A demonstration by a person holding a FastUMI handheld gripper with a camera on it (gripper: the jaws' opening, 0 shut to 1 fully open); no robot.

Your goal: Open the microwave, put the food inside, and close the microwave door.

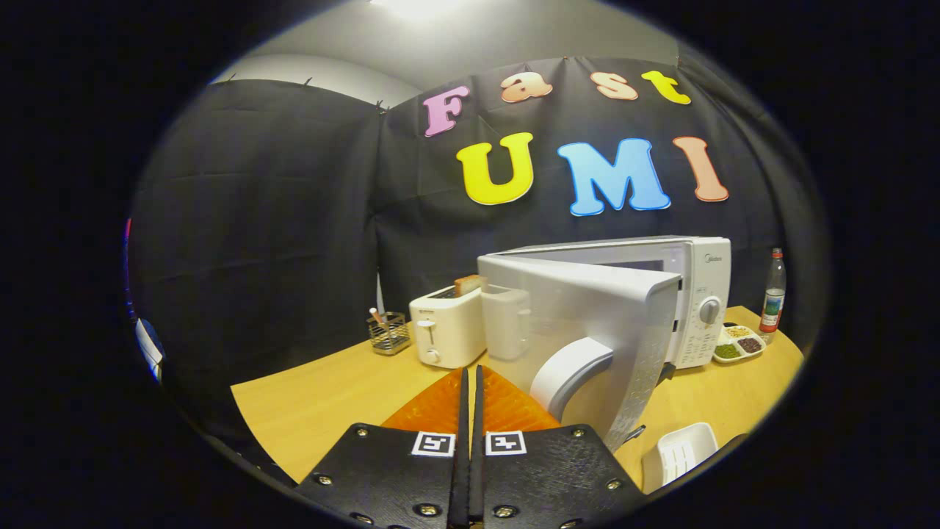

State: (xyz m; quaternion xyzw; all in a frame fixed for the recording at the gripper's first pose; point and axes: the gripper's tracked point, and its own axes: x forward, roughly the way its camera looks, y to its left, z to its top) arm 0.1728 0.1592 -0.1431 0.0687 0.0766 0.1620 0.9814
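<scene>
A white microwave (pixel 701 294) stands on the wooden table (pixel 323 404), ahead and to the right of my fingers. Its silver door (pixel 587 308) is swung partly open toward me, with the curved white handle (pixel 569 371) on the face I see; the cavity is hidden behind it. My gripper (pixel 470 373) is shut, fingers together with nothing between them, and the tips are just left of the door handle. An orange ribbed thing (pixel 433 408) lies on the table under and just beyond the fingers. I cannot tell what it is.
A white toaster (pixel 444 327) with a slice of bread stands left of the microwave, with a wire basket (pixel 388 332) further left. A bottle (pixel 772 294) and a divided tray of grains (pixel 738 344) sit right of the microwave. A white dish (pixel 679 452) lies near right.
</scene>
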